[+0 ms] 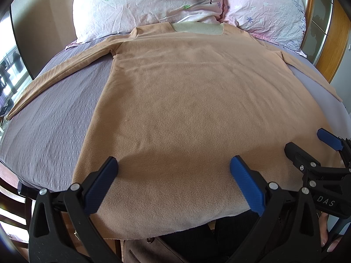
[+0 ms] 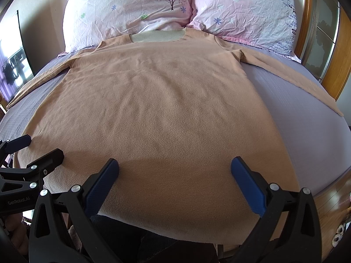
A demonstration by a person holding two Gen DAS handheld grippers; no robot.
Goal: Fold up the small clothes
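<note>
A tan long-sleeved fleece top (image 1: 186,100) lies flat on the bed, neck toward the pillows, both sleeves spread out to the sides; it also shows in the right wrist view (image 2: 166,109). Its hem hangs over the near bed edge. My left gripper (image 1: 174,166) is open and empty, hovering over the hem's left half. My right gripper (image 2: 175,167) is open and empty over the hem's right half. Each gripper shows at the edge of the other's view: the right gripper (image 1: 311,146) and the left gripper (image 2: 41,149).
The bed has a purple-grey sheet (image 1: 50,118), also in the right wrist view (image 2: 307,131). Two pink floral pillows (image 1: 140,2) (image 2: 243,11) lie at the head. A wooden headboard frame (image 2: 342,50) stands at right. A window (image 1: 8,72) is at far left.
</note>
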